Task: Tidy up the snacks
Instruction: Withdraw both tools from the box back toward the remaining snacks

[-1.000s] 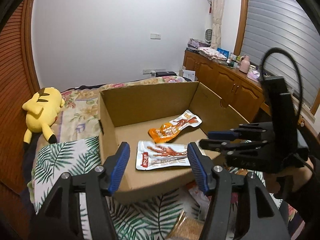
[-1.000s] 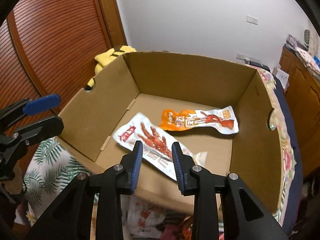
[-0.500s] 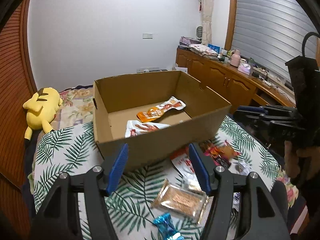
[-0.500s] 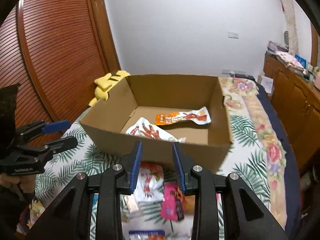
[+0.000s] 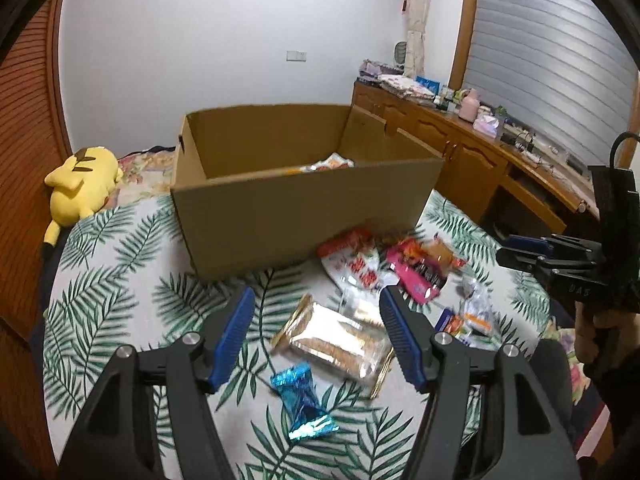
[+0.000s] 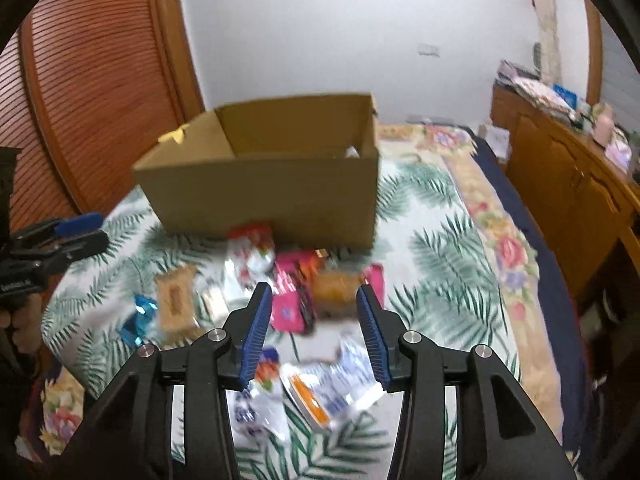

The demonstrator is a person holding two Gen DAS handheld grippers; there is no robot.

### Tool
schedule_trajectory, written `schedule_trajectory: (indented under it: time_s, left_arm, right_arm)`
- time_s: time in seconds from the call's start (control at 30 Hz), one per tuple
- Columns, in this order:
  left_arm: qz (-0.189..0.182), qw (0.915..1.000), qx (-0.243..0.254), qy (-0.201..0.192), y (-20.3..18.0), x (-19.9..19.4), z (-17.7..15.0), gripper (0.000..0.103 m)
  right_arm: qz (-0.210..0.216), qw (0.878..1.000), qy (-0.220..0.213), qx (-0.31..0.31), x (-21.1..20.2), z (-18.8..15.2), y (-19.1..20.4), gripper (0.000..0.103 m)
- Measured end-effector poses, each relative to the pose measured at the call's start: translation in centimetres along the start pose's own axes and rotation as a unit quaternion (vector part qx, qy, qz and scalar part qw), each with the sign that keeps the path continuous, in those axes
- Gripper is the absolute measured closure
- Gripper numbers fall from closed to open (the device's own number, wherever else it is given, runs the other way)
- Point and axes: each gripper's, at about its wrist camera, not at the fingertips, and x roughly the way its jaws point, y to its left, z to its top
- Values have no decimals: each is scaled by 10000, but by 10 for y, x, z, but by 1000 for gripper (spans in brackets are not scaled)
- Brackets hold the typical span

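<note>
An open cardboard box (image 5: 304,208) stands on the leaf-print bedspread, also in the right wrist view (image 6: 264,192); a snack packet (image 5: 330,165) peeks over its rim. Loose snacks lie in front of it: a clear biscuit pack (image 5: 340,344), a blue foil candy (image 5: 304,404), a red-white pouch (image 5: 352,264) and a pink packet (image 5: 416,276). My left gripper (image 5: 318,332) is open and empty above the biscuit pack. My right gripper (image 6: 316,328) is open and empty above the blurred pink packet (image 6: 290,300) and a white-orange packet (image 6: 332,384).
A yellow plush toy (image 5: 80,184) lies at the bed's left. A wooden cabinet (image 5: 460,152) with clutter runs along the right wall, and a slatted wooden door (image 6: 80,80) stands left. The right gripper shows at the right edge of the left wrist view (image 5: 532,252).
Both grippers have pulled back from over the box and dropped toward the loose snacks in front of it. The right gripper has opened wider. The two packets stay in the box.
</note>
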Motion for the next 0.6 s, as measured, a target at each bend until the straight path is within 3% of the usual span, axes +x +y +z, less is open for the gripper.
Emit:
schedule_trajectory:
  time_s: [0.3,0.6]
  left_arm:
    - [21,9995,-110,281,-4,13,-32,38]
    - [43,9985,-145,534,-4,28,-51,38]
  right_arm:
    - [-325,9985,253,371,25,-32,-12,48]
    - [-640,9965,321,431,48,-39,-12,43]
